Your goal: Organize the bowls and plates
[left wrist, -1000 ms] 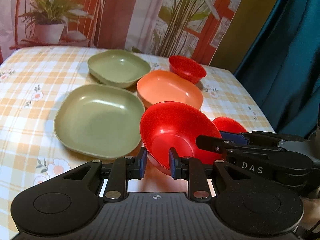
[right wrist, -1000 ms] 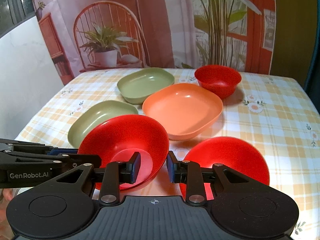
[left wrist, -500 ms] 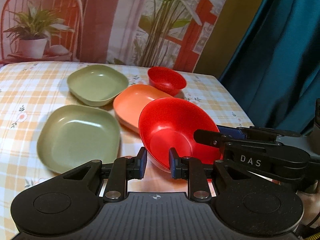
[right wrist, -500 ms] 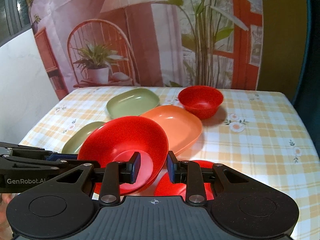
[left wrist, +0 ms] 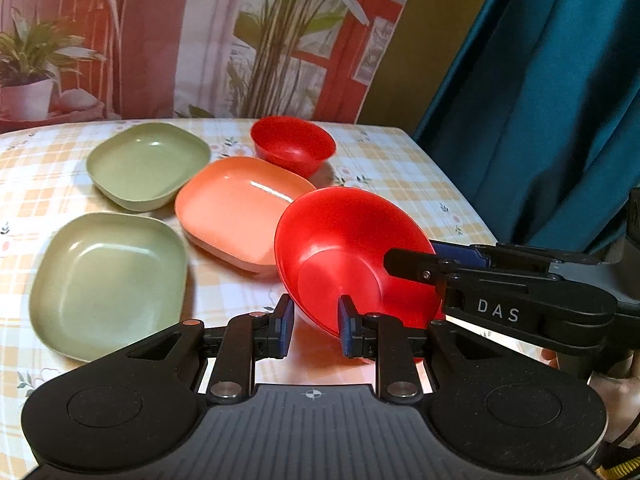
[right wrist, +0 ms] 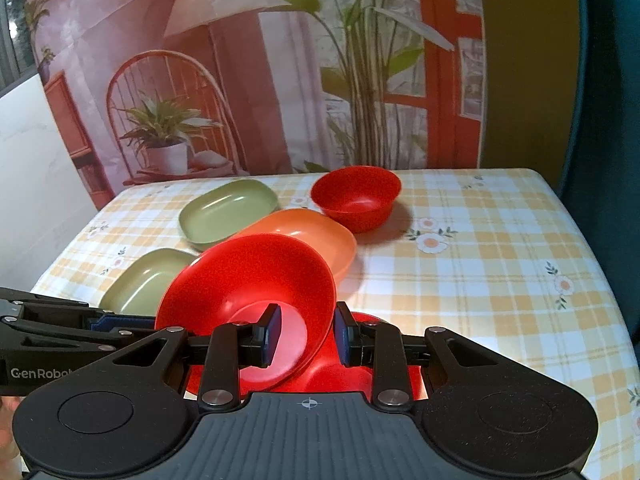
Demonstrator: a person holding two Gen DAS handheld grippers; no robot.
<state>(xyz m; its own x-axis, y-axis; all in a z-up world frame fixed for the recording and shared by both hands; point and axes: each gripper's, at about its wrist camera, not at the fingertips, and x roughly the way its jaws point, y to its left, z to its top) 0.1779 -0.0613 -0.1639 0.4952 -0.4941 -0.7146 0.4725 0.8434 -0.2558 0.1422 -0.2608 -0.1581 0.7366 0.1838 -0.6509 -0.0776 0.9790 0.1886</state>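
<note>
A wide red bowl (left wrist: 348, 256) (right wrist: 256, 280) hangs tilted above the table, held at two sides of its rim. My left gripper (left wrist: 315, 330) is shut on the near-left rim and appears in the right wrist view as a black arm (right wrist: 100, 324). My right gripper (right wrist: 308, 334) is shut on the right rim, and its fingers (left wrist: 412, 258) reach in from the right in the left wrist view. A second wide red bowl (right wrist: 352, 372) rests on the table directly under the held one. An orange plate (left wrist: 236, 208) lies just beyond.
Two green plates (left wrist: 108, 280) (left wrist: 148, 164) lie at the left. A small deep red bowl (left wrist: 294, 144) stands at the back. The checked tablecloth (right wrist: 480, 264) is bare on the right. A teal curtain (left wrist: 540, 100) hangs past the table's right edge.
Both grippers have carried the red bowl rightward and slightly up. It now hangs over the second red bowl, which earlier showed beside it on the right.
</note>
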